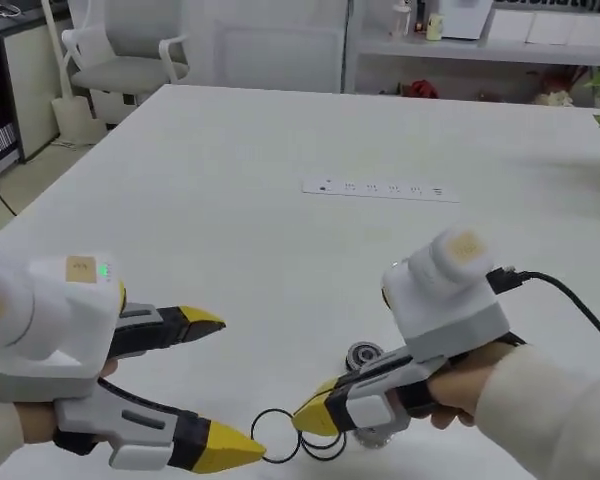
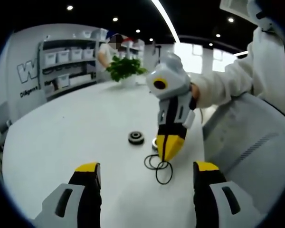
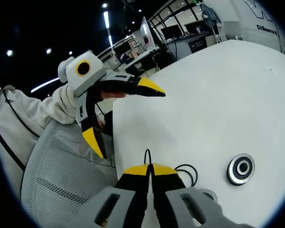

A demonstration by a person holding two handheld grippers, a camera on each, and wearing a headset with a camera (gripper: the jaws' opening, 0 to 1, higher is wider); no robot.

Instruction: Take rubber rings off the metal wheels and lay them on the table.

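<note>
- The left tool is held low at the near left edge of the desk. It lies roughly level, with its jaws pointing across toward the right tool.
- The left tool's jaws stand wide apart and have nothing between them.
- The right tool is gripped by a hand in a white sleeve. It slants down to the desk surface, with its tips turned toward the left tool.
- The right tool's jaws are closed tip to tip. In the right gripper view a thin black loop rises from between the closed tips, so this tool is pinching one rubber ring.
- Both tools have white and grey housings and black jaws that taper to yellow tips. A black cable leaves the rear of the right tool.
- The rubber rings are thin, black, round loops of cord. They overlap one another and lie on the desk at the right tool's tips, between the two tools.
- A metal wheel lies flat on the desk just beyond the right tool, apart from the rings. It is a small silver-grey disc with a dark band and a round central hub.
- A second wheel lies just beside the right tool and is partly hidden by it. It cannot be told whether it carries a ring.
- The desk is smooth, matte and white. A flat white power strip lies farther out, near its middle.
</note>
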